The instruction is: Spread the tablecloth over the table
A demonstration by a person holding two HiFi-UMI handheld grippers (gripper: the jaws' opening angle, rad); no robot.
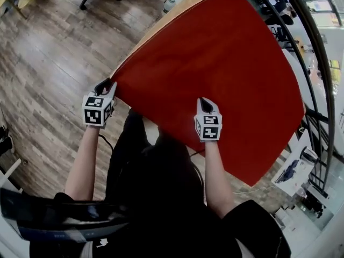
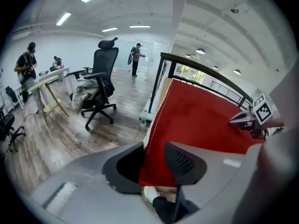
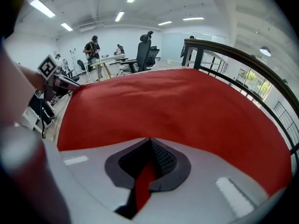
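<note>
**Tablecloth over table, tools at its near edge**

The tablecloth (image 1: 215, 74) lies over the table (image 1: 177, 12), ahead of the person. The left tool (image 1: 106, 86) is at the cloth's near left corner, which sits between its parted jaws. The right tool (image 1: 204, 105), further right along the near edge, pinches the hem. A railing (image 2: 201, 68) runs behind the table. On the floor (image 1: 54, 63) to the left, a bottle (image 2: 143, 120) stands by the table, with an office chair (image 2: 103, 85) beyond.

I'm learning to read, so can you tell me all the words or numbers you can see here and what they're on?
No words or numbers can be read here.
The left gripper and right gripper have cubes with black-and-white square patterns, not letters.
The red tablecloth is plain.
A small white mark on the person's dark clothing is too blurred to read.
</note>
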